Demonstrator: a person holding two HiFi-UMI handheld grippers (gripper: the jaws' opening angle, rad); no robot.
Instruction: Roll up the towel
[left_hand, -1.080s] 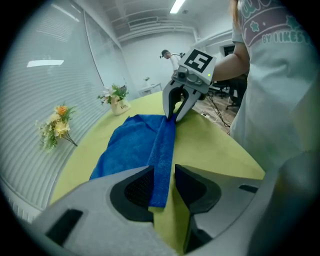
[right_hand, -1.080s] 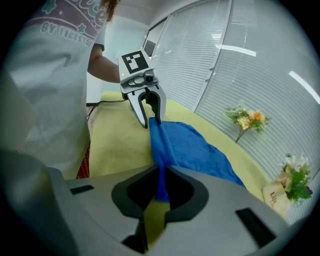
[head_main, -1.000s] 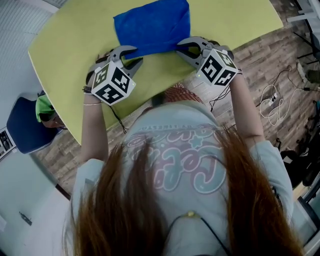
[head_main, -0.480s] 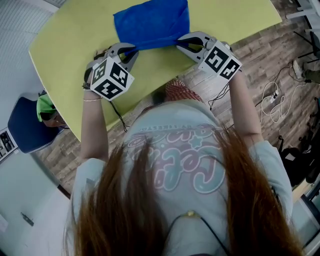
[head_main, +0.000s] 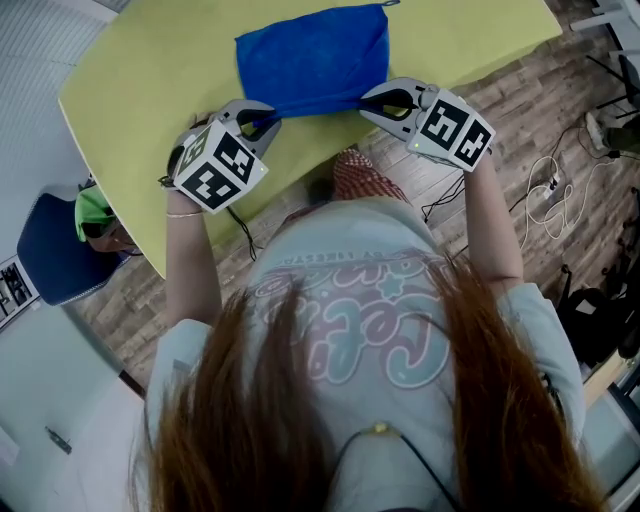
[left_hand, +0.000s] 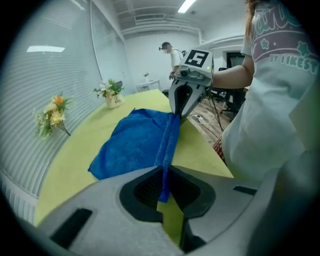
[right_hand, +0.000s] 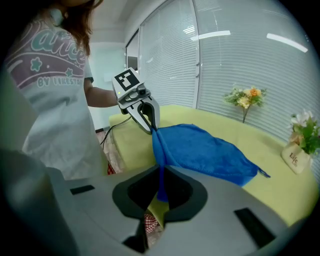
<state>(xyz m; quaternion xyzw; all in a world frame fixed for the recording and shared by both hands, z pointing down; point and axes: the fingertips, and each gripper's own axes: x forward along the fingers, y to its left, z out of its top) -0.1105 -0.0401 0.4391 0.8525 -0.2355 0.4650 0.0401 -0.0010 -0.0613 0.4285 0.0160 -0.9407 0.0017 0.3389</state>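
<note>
Both grippers are pinching the near edge of the blue towel (head_main: 315, 60) lying on the yellow table (head_main: 130, 90). The left gripper (head_main: 262, 120) has just been closing its jaws on one corner, and the right gripper (head_main: 385, 100) is clamping the other. For a tight roll, I'd be keeping both corners level and turning them together. The shirt (right_hand: 55, 75) is showing "BY LIKEST"; the vase (right_hand: 296, 156) seemingly "Life".

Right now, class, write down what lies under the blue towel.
The yellow-green table shows around the blue towel and beneath its raised near edge. Whatever lies under the flat part is covered.
</note>
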